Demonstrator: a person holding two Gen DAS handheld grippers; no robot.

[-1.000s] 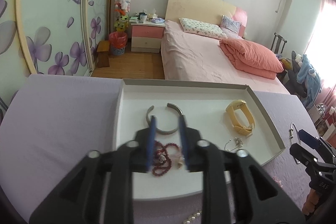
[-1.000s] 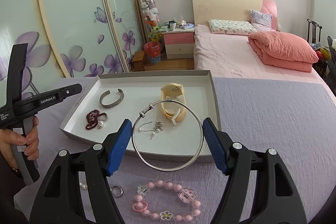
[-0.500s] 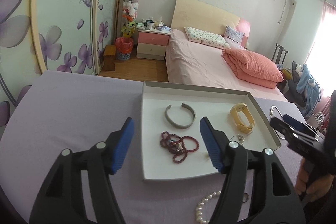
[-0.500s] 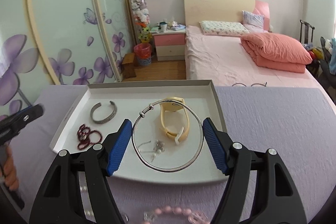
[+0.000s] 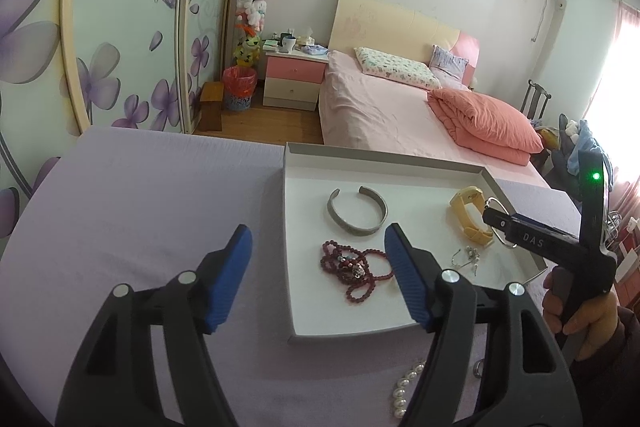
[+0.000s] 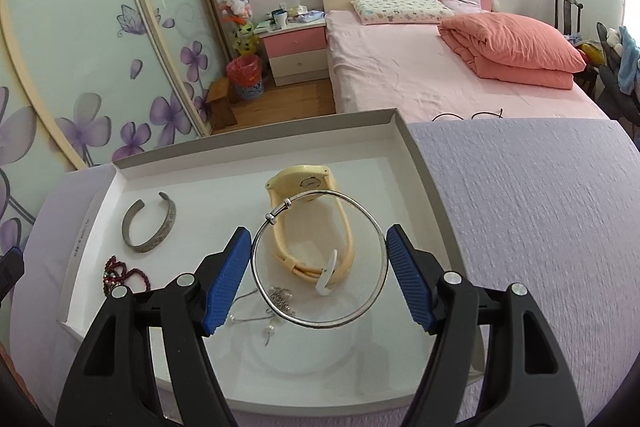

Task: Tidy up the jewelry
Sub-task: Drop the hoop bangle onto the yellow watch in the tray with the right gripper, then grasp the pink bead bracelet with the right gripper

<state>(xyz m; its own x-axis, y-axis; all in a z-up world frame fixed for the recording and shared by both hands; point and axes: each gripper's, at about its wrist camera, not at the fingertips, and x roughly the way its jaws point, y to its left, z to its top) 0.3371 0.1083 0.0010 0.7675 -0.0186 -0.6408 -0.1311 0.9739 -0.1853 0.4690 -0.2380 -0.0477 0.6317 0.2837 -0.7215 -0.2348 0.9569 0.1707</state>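
Left wrist view: the left gripper (image 5: 318, 247) hangs over the lavender tablecloth (image 5: 140, 211) with its blue fingers (image 5: 232, 275) spread wide and nothing between them. One finger is above the bare cloth, the other above the near left part of the white tray (image 5: 384, 167). In the tray, a grey open cuff bracelet (image 5: 357, 211) lies toward the far left corner, and a dark red bead strand (image 5: 354, 269) lies nearer, just beside the right fingertip. A yellow watch (image 5: 470, 213) sits toward the far right edge, with a small silver chain piece (image 5: 466, 257) near it. The right gripper (image 5: 496, 219) reaches in over the tray's right edge, gripped by a hand (image 5: 576, 311), with a thin silver bangle (image 5: 498, 223) showing at its tip. A pearl strand (image 5: 408, 387) and a small ring (image 5: 479, 369) lie on the cloth beyond the tray's near right corner.

Right wrist view: the right gripper (image 6: 319, 249) pinches the silver bangle (image 6: 320, 259) across its width, both fingers (image 6: 408, 275) pressed on its rim, holding it above the middle of the tray (image 6: 256, 131). Through the loop show the yellow watch (image 6: 310, 223) and the silver chain piece (image 6: 276, 303). The cuff bracelet (image 6: 150, 223) lies by the left edge and the red bead strand (image 6: 120, 273) nearer, also along that edge.
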